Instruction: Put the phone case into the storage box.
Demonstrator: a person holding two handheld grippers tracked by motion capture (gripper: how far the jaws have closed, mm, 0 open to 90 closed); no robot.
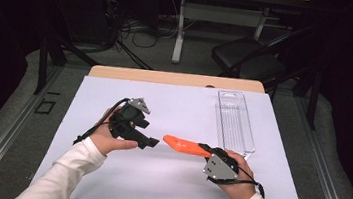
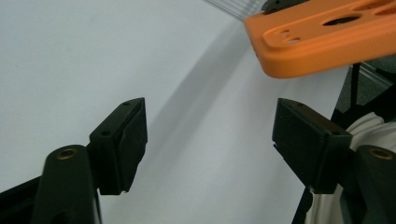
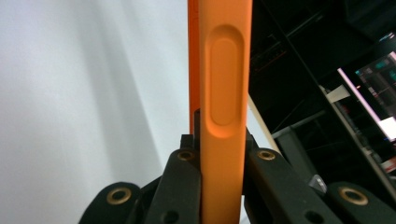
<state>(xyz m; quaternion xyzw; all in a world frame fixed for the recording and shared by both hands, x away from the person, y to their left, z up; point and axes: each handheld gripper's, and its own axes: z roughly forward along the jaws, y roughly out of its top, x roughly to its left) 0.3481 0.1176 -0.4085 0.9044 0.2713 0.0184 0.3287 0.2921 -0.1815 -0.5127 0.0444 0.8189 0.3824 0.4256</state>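
Note:
A flat orange plastic piece [image 1: 182, 145] hangs above the white mat, pointing left. My right gripper [image 1: 205, 149] is shut on its right end. In the right gripper view the orange piece [image 3: 224, 93] stands edge-on between the jaws of that gripper [image 3: 223, 158], with an oval recess in its side. My left gripper [image 1: 152, 142] sits just left of the piece's free tip, a small gap away. In the left gripper view this gripper [image 2: 210, 135] is open with nothing between its pads, and the orange piece [image 2: 322, 42] with its holes hovers above and to the right.
A clear plastic tray [image 1: 235, 121] lies lengthwise at the back right of the white mat [image 1: 165, 179], which covers the wooden table. Beyond the table's far edge stand a black chair [image 1: 247, 57], a table leg and loose cables on the floor.

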